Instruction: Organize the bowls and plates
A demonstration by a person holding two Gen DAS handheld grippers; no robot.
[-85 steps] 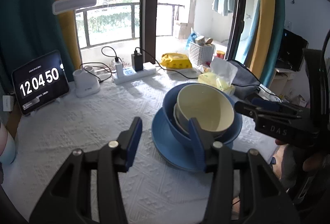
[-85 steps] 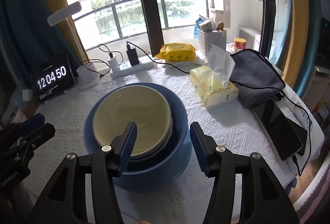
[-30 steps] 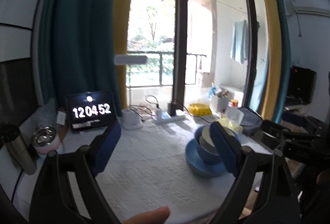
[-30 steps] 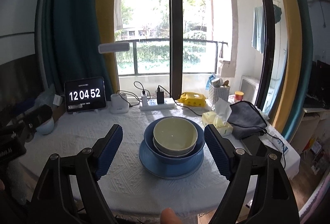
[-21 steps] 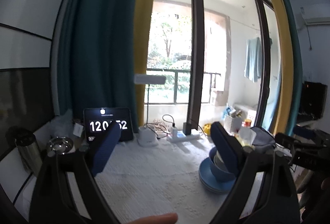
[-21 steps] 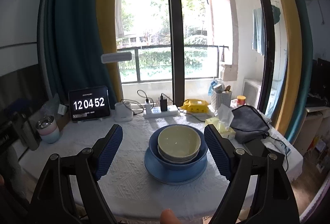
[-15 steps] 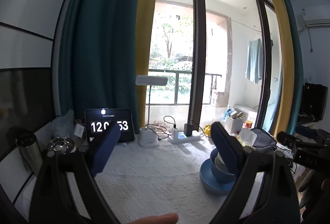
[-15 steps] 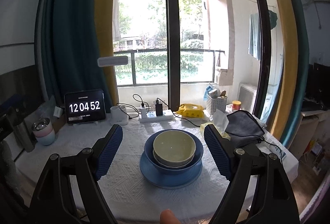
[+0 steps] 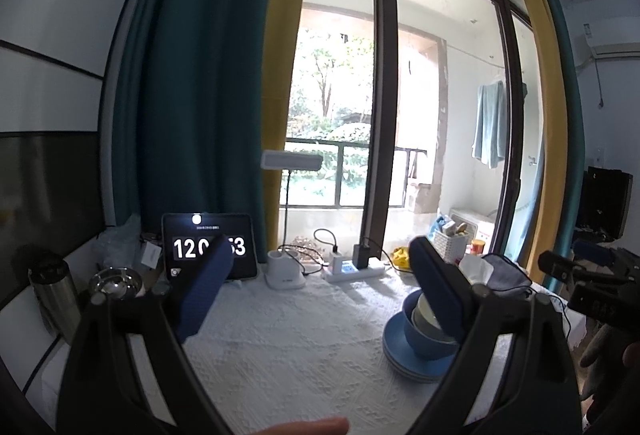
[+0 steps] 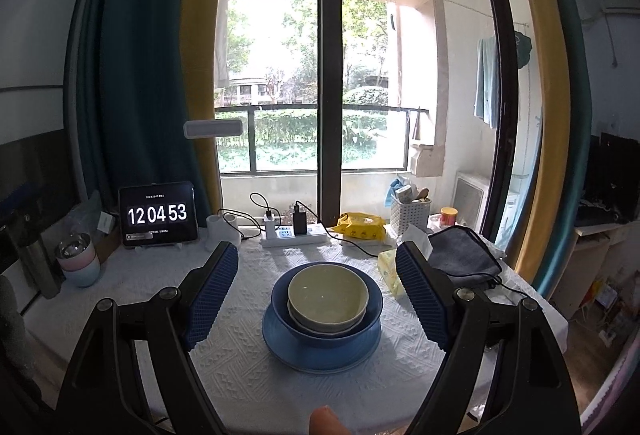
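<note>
Stacking appears to be finished: a cream bowl [image 10: 328,295] is nested in a blue bowl [image 10: 326,319], which is seated on a blue plate [image 10: 320,349], at lower centre of the right wrist view on the white tablecloth [image 10: 248,367]. In the left wrist view the same stack is seen at lower right, partly hidden behind one finger. No loose plate or bowl is visible elsewhere, so the task is judged complete or nearly so. Any next move is judged to call only for a check of stack centring.

The right gripper [image 10: 316,291] is held well back from the stack, jaws spread wide, nothing gripped or touched. The left gripper [image 9: 320,291] is likewise wide apart and empty, raised over the table.
</note>
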